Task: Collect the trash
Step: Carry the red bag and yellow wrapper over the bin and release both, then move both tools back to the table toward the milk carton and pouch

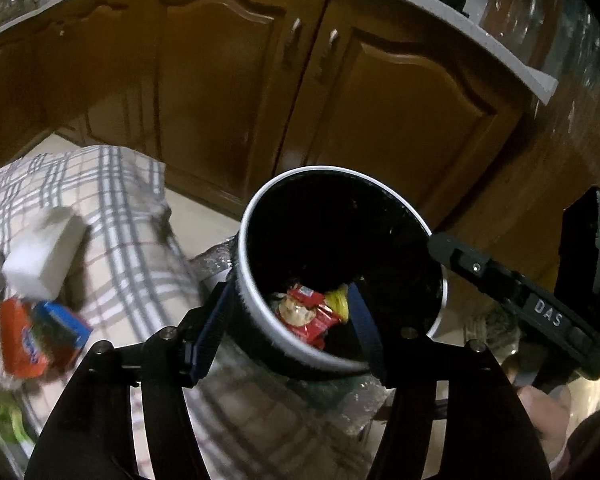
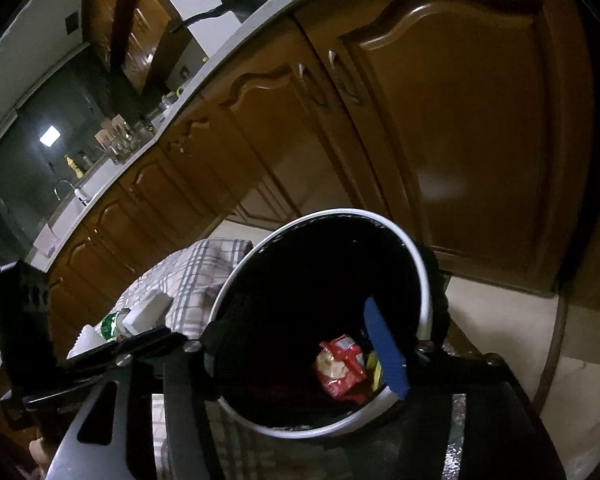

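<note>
A black trash bin with a white rim (image 1: 256, 320) is tilted toward both cameras. Inside lie a red snack wrapper (image 1: 308, 314) and a yellow wrapper (image 1: 337, 300). My left gripper (image 1: 290, 334) is shut on the bin's near rim, one blue finger (image 1: 214, 328) outside and one inside. My right gripper (image 2: 304, 356) also grips the bin's rim (image 2: 328, 428), with one blue finger (image 2: 386, 350) inside by the red wrapper (image 2: 340, 364). The right gripper's body (image 1: 540, 312) shows in the left wrist view. On the checked cloth (image 1: 112, 200) lie a white block (image 1: 44, 252) and an orange-blue packet (image 1: 32, 336).
Brown cabinet doors (image 1: 228, 92) under a white countertop (image 1: 480, 36) stand close behind the bin. A beige tiled floor (image 2: 500, 320) lies to the right. The left gripper's body (image 2: 28, 320) is at the left of the right wrist view. A green-labelled bottle (image 2: 110, 326) lies on the cloth.
</note>
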The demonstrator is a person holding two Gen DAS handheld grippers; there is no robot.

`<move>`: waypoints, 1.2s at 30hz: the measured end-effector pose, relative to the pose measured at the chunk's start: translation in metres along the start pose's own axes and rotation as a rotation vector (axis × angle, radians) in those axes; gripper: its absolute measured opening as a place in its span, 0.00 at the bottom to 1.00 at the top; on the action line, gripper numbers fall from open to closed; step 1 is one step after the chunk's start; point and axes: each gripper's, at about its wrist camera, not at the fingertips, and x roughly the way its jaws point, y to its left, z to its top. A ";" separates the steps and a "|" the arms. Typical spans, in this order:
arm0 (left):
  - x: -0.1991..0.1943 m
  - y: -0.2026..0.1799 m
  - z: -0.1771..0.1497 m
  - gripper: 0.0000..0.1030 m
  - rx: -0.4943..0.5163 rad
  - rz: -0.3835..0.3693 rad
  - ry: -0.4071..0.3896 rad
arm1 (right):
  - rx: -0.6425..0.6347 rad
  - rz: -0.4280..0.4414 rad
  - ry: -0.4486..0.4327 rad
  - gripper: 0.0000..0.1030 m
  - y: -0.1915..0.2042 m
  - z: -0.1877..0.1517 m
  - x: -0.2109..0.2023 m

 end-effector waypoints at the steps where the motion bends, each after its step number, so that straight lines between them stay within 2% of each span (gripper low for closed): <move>1: -0.006 0.003 -0.005 0.59 -0.005 0.004 -0.010 | 0.001 0.004 0.000 0.60 0.001 -0.001 -0.001; 3: -0.016 0.008 -0.012 0.59 -0.013 0.009 -0.021 | 0.002 0.019 -0.006 0.63 0.007 -0.006 -0.006; 5: -0.026 0.014 -0.021 0.59 -0.026 0.009 -0.032 | -0.001 0.026 -0.012 0.83 0.014 -0.011 -0.009; 7: -0.035 0.020 -0.030 0.59 -0.036 0.011 -0.042 | -0.007 0.034 -0.023 0.94 0.024 -0.019 -0.014; 19: -0.097 0.064 -0.072 0.62 -0.084 0.071 -0.094 | -0.102 0.080 -0.006 0.95 0.085 -0.060 -0.029; 36: -0.170 0.158 -0.136 0.62 -0.227 0.226 -0.131 | -0.172 0.186 0.065 0.95 0.155 -0.096 -0.017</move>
